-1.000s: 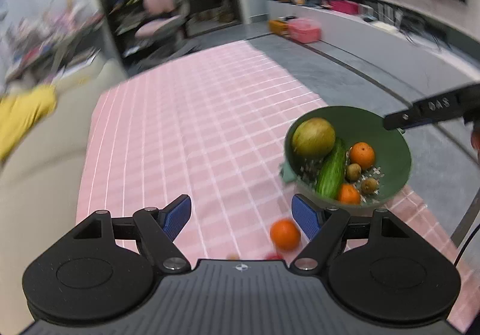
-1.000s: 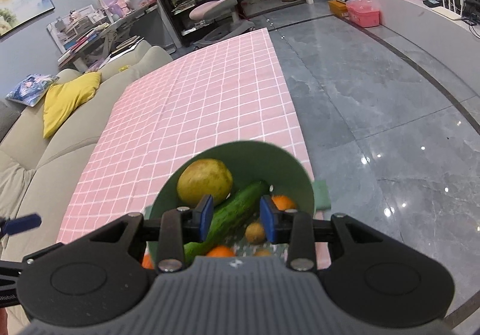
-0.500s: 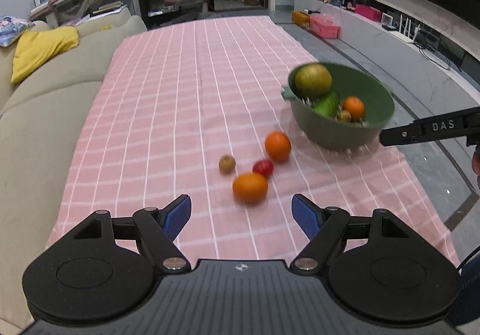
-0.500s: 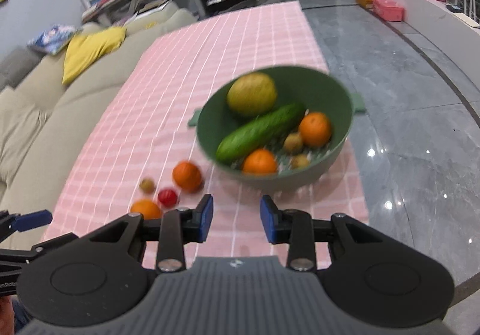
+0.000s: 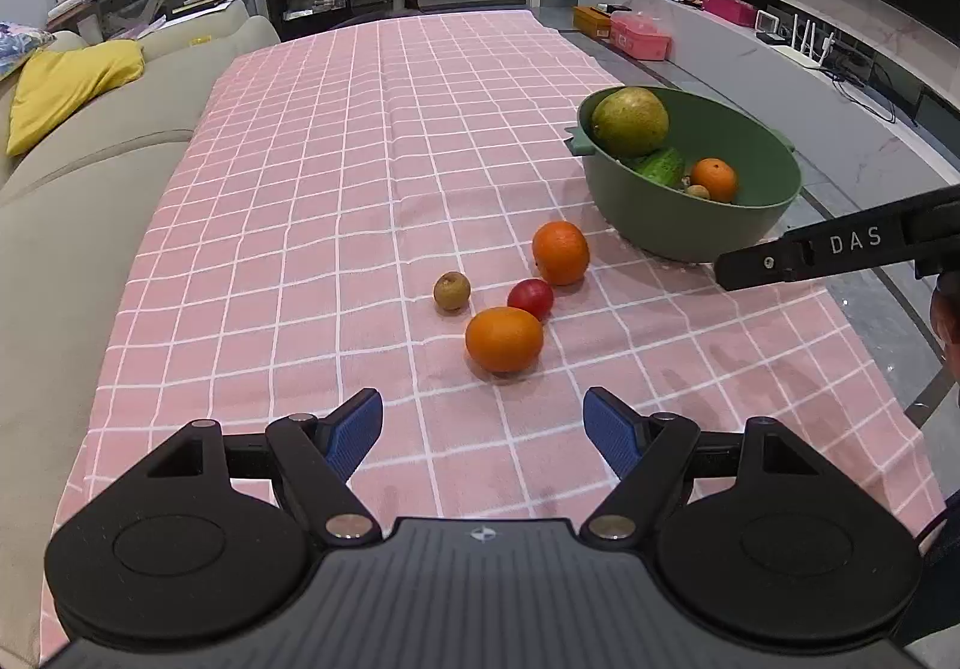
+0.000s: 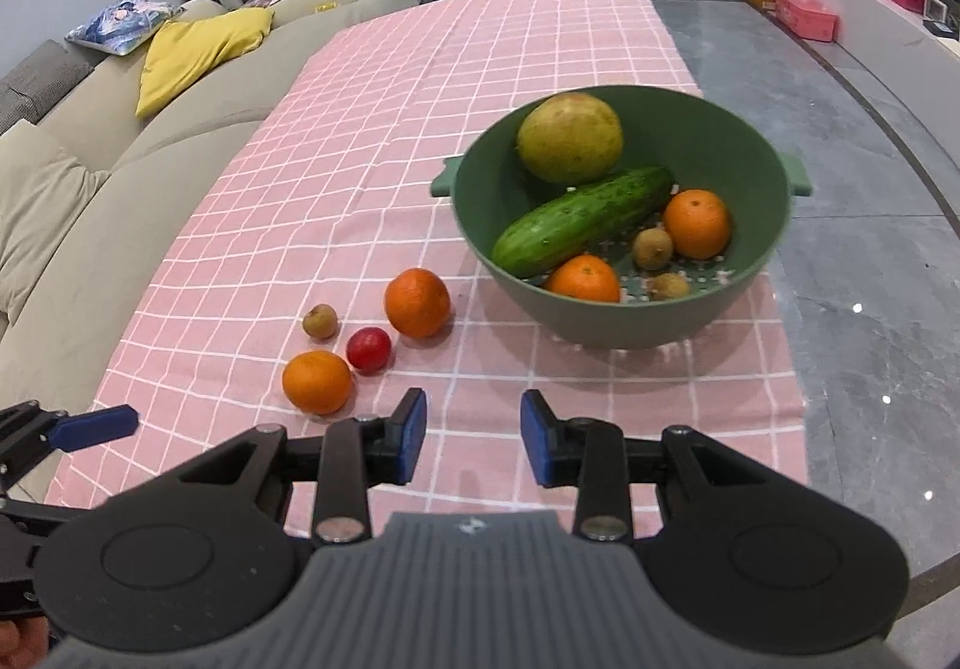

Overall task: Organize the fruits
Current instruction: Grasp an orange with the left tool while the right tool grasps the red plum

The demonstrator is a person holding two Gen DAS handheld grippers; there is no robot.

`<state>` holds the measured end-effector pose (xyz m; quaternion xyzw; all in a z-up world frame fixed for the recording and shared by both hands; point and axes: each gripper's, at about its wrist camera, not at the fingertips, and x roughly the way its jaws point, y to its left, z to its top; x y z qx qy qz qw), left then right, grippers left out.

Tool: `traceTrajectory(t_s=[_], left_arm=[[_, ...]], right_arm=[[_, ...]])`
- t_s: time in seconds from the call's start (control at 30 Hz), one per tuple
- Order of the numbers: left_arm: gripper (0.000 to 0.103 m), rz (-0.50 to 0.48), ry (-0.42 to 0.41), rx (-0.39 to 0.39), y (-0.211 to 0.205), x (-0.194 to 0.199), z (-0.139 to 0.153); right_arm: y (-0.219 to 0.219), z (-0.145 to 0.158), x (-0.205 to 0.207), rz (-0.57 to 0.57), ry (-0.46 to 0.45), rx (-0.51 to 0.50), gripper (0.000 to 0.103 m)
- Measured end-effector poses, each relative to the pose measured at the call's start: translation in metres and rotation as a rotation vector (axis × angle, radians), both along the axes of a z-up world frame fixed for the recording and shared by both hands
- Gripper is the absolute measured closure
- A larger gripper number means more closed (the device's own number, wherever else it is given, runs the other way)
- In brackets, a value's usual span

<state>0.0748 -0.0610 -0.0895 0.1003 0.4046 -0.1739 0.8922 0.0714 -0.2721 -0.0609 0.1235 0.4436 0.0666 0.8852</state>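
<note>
Now that both my tools have pulled back from the green bowl [image 6: 624, 321], four loose fruits that were out of sight or half hidden a second ago lie in plain view on the pink checked surface [image 5: 336, 177]. I judge the sorting is part done: the bowl already holds a large yellow-green fruit [image 6: 570, 136], a cucumber [image 6: 582, 228], two oranges and two small brown fruits.

Just beside the bowl, on its couch side, sits one orange [image 5: 560, 252]. Further from the bowl, a red fruit [image 5: 530, 299] rests close by a second orange [image 5: 504, 339], with a small brown fruit [image 5: 452, 290] a little apart from them.

My left jaws [image 5: 483, 432] stand wide open and hold nothing, hanging short of the second orange. My right jaws [image 6: 473, 438] are also empty, parted more narrowly, aimed at the cloth in front of the bowl. A second ago they hung right over the bowl, the same gap between them.

For room: the bowl stands near the surface edge that drops to the grey floor [image 6: 870, 261], so I should not nudge it outward. Toward the couch [image 5: 66, 225] the surface lies open, and round fruit could roll that way.
</note>
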Motion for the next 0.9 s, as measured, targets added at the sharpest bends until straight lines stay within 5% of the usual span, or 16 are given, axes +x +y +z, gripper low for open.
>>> traceTrajectory(t_s=[0.43,0.73,0.8,0.9], left_arm=[[0.019,-0.133,-0.017,0.076,-0.029,0.047,-0.041],[0.023,-0.135,0.042,0.012,-0.025,0.067,-0.051],[0.027,-0.138,0.046,0.002,-0.025,0.071,-0.052],[0.048,-0.152,0.062,-0.011,-0.025,0.075,-0.056]], right_arm=[[0.02,-0.013,0.029,0.022,0.031,0.025,0.071],[0.023,-0.027,0.045,0.018,0.057,0.027,0.071],[0.024,-0.03,0.048,0.02,0.062,0.025,0.071],[0.026,-0.033,0.052,0.023,0.068,0.022,0.071]])
